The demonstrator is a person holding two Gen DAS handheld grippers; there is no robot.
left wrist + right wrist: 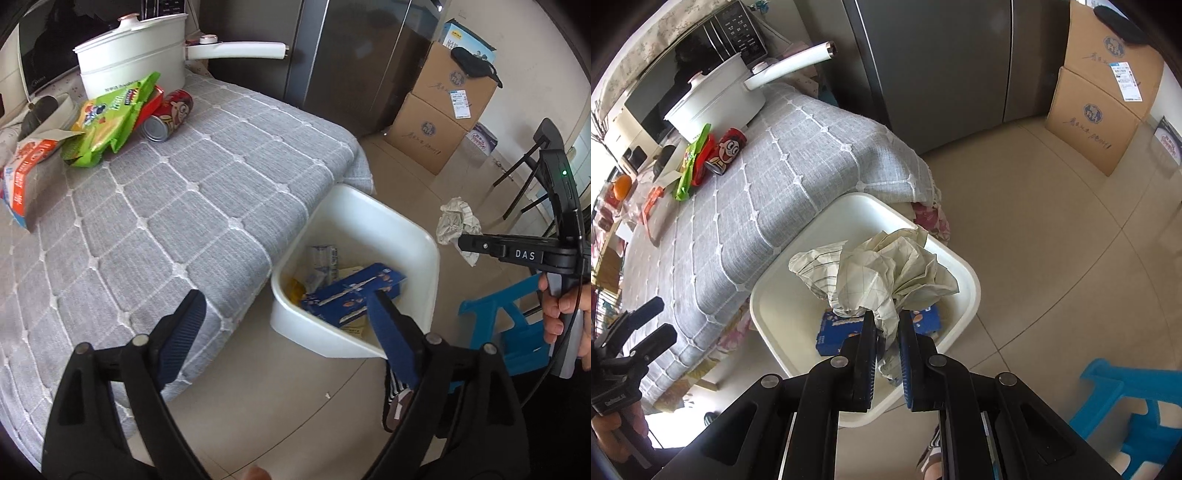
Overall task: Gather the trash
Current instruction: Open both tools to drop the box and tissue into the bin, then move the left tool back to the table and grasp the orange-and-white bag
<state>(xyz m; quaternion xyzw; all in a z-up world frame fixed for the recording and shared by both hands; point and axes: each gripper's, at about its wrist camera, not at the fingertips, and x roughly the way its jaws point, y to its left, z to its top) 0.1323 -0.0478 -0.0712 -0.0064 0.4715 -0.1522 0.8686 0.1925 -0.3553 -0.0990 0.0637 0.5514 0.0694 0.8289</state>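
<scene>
Far-left corner of the grey quilted tablecloth [207, 177]: orange-and-white paper carton [26, 173] lay at the left edge, with a green plastic snack bag [107, 118] beside it. A red drink can with a cartoon face [170, 114] lay on its side, touching the bag. Behind them a white lidded saucepan with a long handle [136, 55] stood at the far edge.

Left gripper [284, 336] hung over the near-right corner of the table with its fingers wide apart and nothing between them. The blue ribbed pads [184, 336] were bare.

White square plastic bin [406, 236] stood on the tiled floor, tight against the table's right edge. Inside lay a blue cardboard box [354, 295] on top of other wrappers; one pale carton [325, 258] stood at the table side of the bin.

Right gripper [886, 328] was above the bin, its fingers clamped on a crumpled cream sheet of ruled paper [886, 269]. The paper stuck out past the fingertips, clear of the rim and over the bin's opening. In the left wrist view the same wad hung off the gripper tip, just right of the bin.

Further right, a grey steel fridge [934, 62] stood behind the table, stacked brown cardboard boxes [1097, 110] stood at the wall, and a blue plastic stool [1137, 406] was on the floor.
</scene>
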